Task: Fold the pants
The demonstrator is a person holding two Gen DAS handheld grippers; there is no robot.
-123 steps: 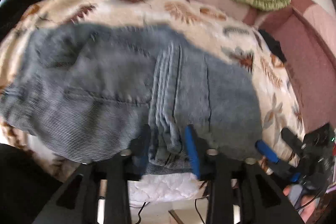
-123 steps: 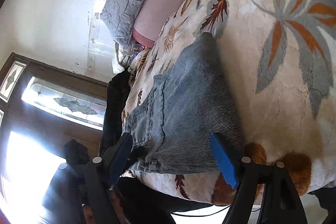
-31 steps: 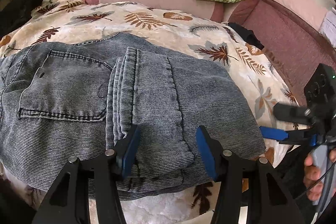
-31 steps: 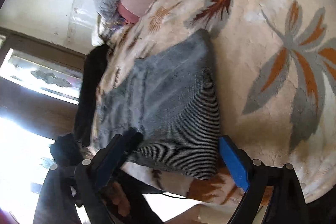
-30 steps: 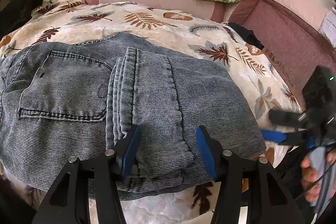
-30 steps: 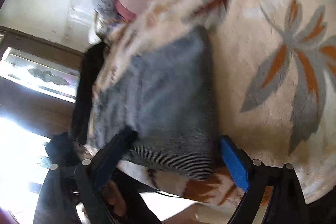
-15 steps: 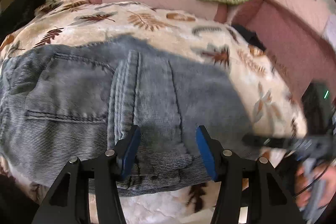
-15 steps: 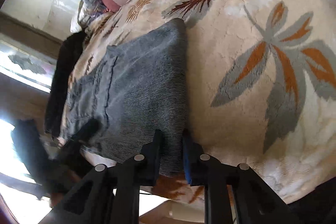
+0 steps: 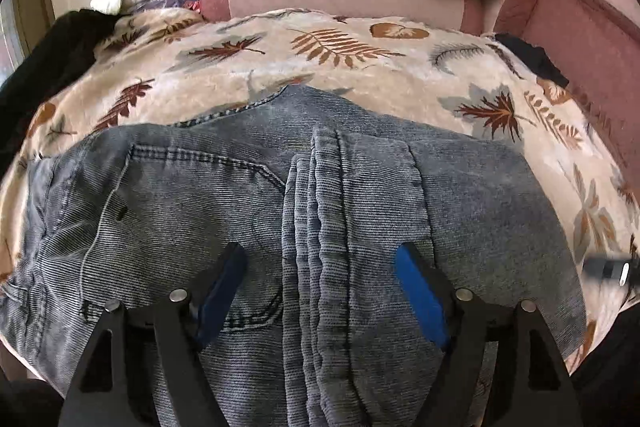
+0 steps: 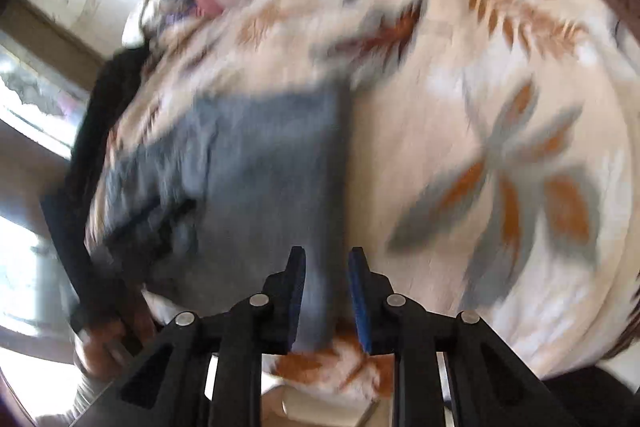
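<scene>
On the leaf-print blanket (image 9: 340, 67) our folded pants (image 9: 200, 195) lie near its front edge. Our right gripper (image 10: 326, 291), spread a second ago, now pinches their right corner; our left gripper (image 9: 320, 291) stays spread over the stacked hems (image 9: 316, 227), so another fold looks imminent.

Bright daylight glares from the window (image 10: 24, 99) at left. The right wrist view is motion-blurred; fisheye edges bend darkly.
</scene>
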